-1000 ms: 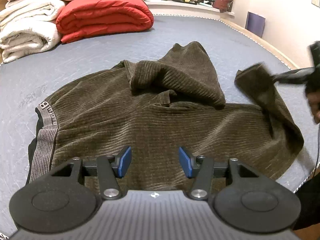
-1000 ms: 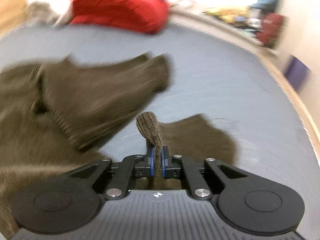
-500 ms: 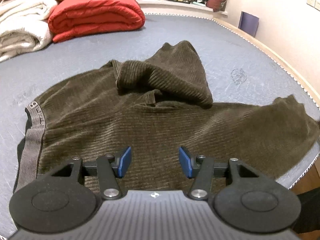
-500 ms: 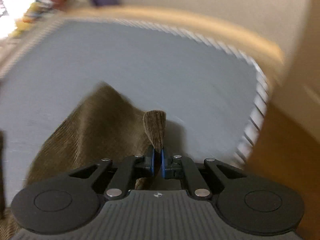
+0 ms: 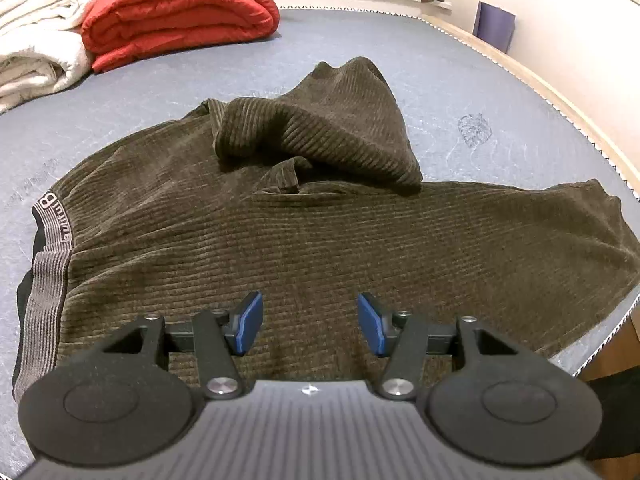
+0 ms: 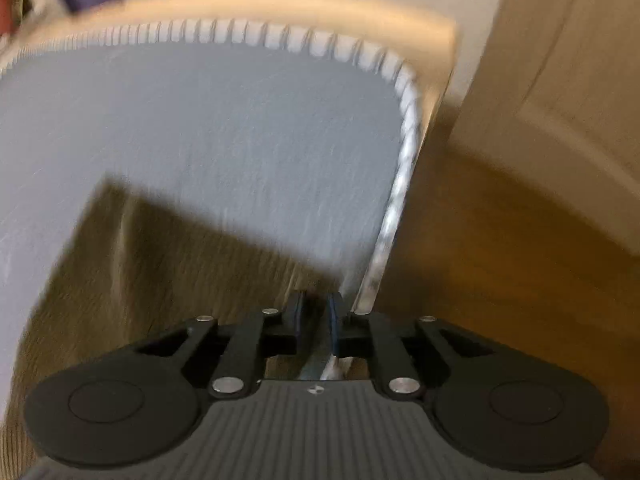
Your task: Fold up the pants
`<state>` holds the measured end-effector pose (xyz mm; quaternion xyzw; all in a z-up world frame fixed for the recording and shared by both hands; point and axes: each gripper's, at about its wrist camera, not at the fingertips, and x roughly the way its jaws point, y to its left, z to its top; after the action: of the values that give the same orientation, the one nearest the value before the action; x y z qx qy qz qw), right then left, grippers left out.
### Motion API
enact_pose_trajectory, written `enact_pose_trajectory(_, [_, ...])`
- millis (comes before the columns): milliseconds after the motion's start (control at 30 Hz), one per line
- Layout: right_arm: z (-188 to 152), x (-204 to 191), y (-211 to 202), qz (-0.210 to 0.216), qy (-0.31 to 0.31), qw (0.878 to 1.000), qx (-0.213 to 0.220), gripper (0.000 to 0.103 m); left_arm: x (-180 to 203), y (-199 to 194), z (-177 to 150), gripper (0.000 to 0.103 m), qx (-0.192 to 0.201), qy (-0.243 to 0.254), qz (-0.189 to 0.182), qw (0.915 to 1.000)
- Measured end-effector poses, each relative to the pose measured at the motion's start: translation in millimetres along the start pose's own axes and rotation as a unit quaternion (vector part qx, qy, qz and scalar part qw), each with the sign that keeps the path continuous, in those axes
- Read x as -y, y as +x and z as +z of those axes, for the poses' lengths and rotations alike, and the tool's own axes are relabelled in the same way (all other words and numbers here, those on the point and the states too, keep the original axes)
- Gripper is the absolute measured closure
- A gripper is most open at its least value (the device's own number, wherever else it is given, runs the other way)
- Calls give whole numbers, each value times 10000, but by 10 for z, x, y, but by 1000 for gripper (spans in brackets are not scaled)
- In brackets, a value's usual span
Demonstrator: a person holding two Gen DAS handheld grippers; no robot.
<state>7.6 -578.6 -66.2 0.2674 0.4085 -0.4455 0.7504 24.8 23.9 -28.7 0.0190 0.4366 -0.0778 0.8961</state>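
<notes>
The pants [image 5: 304, 232] are spread flat across the grey bed [image 5: 460, 80], waistband [image 5: 48, 264] at 9 o'clock in the left wrist view, one leg run out to 3 o'clock as far as the mattress edge; likely stretched that way so the length is flat for folding. The other leg [image 5: 328, 128] is bunched and doubled over at 12 o'clock, not yet straightened. The left gripper [image 5: 310, 324] is held about half open, nothing between its pads, poised just over the cloth near the seat; probably kept there to pin or pick the fabric next. The right gripper [image 6: 317, 320] is set at the bed's corner, jaws opening by a narrow gap; brown fabric lies just below and to 9 o'clock of them, and whether cloth is between the pads cannot be told for blur. The release reads as the leg end being laid down at the edge. A red quilt [image 5: 180, 12] and white bedding [image 5: 36, 44] are stacked at 11 o'clock, well apart from the pants, so the work area is unobstructed.
</notes>
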Motion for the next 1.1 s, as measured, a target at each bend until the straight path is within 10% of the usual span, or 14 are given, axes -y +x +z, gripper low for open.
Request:
enact_pose_trajectory(100, [88, -76, -254, 400, 0, 9954, 865, 55, 8, 1, 9, 43, 17, 4, -70, 10000])
enact_pose_trajectory(333, [153, -896, 67, 2408, -790, 9670, 263, 54, 56, 120, -8, 43, -133, 164, -37, 9998])
enact_pose_trajectory(733, [24, -1991, 674, 993, -1041, 9896, 57, 45, 48, 250, 48, 43, -123, 369, 159, 9991])
enact_pose_trajectory(900, [-59, -2226, 695, 109, -1486, 9879, 423, 92, -7, 270, 72, 43, -120, 346, 174, 9992])
enact_pose_trajectory(1100, [96, -2090, 588, 296, -760, 9921, 948, 96, -59, 236, 60, 43, -112, 306, 122, 9994])
